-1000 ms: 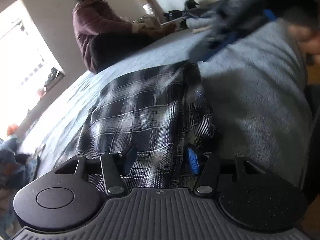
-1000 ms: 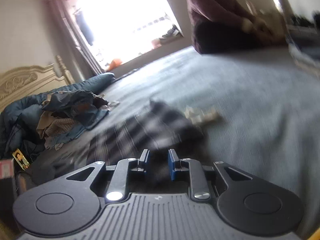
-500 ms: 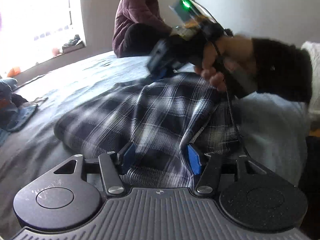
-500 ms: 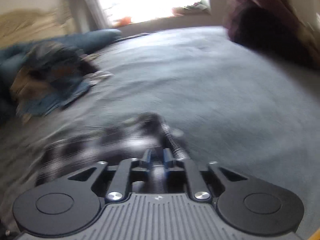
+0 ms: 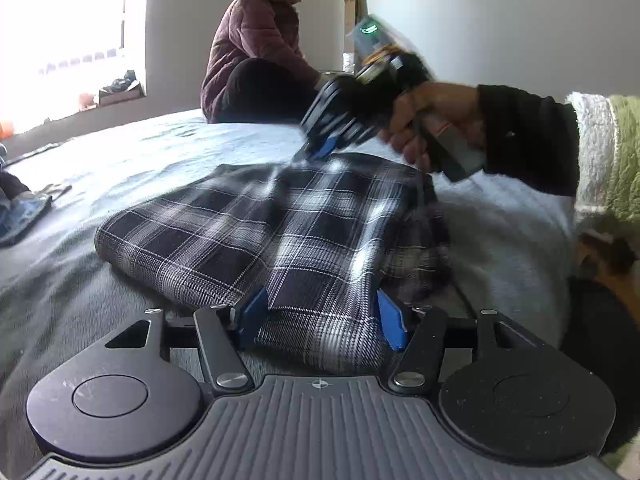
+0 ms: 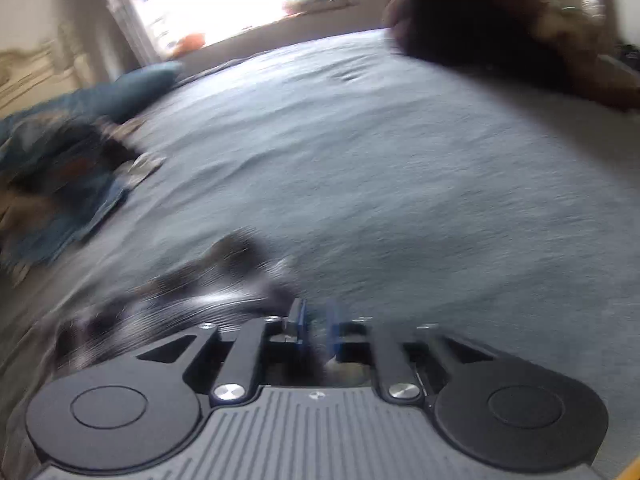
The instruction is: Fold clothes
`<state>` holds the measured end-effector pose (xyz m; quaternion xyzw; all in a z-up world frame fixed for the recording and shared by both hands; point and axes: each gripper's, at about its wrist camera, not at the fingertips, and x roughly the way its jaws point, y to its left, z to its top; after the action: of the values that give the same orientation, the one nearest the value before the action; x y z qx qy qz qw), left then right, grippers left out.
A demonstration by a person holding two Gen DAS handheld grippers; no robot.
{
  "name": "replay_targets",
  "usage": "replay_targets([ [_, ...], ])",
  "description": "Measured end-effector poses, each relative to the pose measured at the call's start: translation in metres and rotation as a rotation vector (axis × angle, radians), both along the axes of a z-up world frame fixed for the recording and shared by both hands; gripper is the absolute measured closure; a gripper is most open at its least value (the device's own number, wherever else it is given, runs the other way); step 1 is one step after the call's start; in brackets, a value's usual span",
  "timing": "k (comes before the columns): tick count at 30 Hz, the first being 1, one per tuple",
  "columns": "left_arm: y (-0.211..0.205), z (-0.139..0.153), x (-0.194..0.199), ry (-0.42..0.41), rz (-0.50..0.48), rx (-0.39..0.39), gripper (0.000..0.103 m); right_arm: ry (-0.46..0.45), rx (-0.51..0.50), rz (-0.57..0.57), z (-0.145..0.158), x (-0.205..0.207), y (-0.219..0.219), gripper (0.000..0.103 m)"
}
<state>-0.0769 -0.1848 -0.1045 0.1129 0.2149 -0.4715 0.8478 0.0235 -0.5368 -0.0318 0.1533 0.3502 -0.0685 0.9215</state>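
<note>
Swung across to the plaid garment's (image 5: 280,236) far edge, right tongs (image 5: 320,148) opening, grip unclear; left tongs (image 5: 320,320) widening around near fold on bed (image 5: 160,148).

A bright window (image 5: 72,28) was set in a pale wall (image 5: 500,20). Most of the room was taken up by a grey-covered bed (image 6: 400,168); a carved headboard (image 6: 36,68) was seen, blurred.

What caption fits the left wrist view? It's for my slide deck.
Left hand-held gripper opening around folded dark plaid flannel garment on grey bedspread; right hand-held gripper at its far edge.
</note>
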Motion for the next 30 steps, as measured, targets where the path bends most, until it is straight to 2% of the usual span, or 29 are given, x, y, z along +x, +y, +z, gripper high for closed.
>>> replay_targets([
  [3,0.006,0.006,-0.003,-0.004,-0.009,-0.006,0.043,-0.085,0.012,0.082,0.029,-0.031,0.008,0.085],
  [6,0.001,0.008,-0.002,0.015,-0.021,0.000,0.042,-0.086,0.079,0.228,0.027,-0.054,0.026,0.084],
  [8,-0.007,0.005,0.002,0.051,-0.047,0.014,0.041,-0.011,0.015,0.198,0.004,-0.069,0.027,0.084],
  [9,-0.011,0.003,0.002,0.052,-0.044,0.034,0.041,0.012,-0.020,0.147,-0.008,-0.080,0.019,0.085],
  [11,-0.014,0.004,-0.002,0.023,-0.039,0.073,0.041,-0.015,0.053,0.050,-0.014,-0.109,-0.007,0.085],
  [13,-0.013,0.010,-0.005,-0.006,-0.033,0.090,0.041,-0.066,0.110,-0.001,-0.005,-0.144,-0.020,0.079],
  [15,-0.015,0.018,-0.007,-0.022,-0.023,0.082,0.041,-0.098,0.076,0.014,0.003,-0.173,-0.010,0.079],
  [18,-0.025,0.027,-0.008,-0.033,-0.007,0.072,0.041,-0.149,0.194,0.115,-0.005,-0.195,0.013,0.079],
  [21,-0.043,0.025,-0.012,-0.058,-0.019,0.099,0.041,-0.094,0.211,0.166,-0.031,-0.197,0.034,0.078],
  [22,-0.050,0.023,-0.014,-0.075,-0.029,0.118,0.041,-0.038,0.194,0.156,-0.043,-0.194,0.038,0.078],
  [24,-0.063,0.018,-0.020,-0.134,-0.033,0.179,0.042,-0.043,0.230,0.117,-0.047,-0.206,0.032,0.080],
  [27,-0.078,0.011,-0.026,-0.212,-0.048,0.239,0.045,-0.099,0.347,0.057,-0.043,-0.225,0.019,0.070],
  [29,-0.084,0.008,-0.027,-0.234,-0.043,0.261,0.048,-0.088,0.386,0.024,-0.044,-0.227,0.016,0.061],
  [30,-0.086,0.006,-0.026,-0.241,-0.039,0.269,0.050,-0.082,0.405,0.008,-0.045,-0.227,0.015,0.061],
])
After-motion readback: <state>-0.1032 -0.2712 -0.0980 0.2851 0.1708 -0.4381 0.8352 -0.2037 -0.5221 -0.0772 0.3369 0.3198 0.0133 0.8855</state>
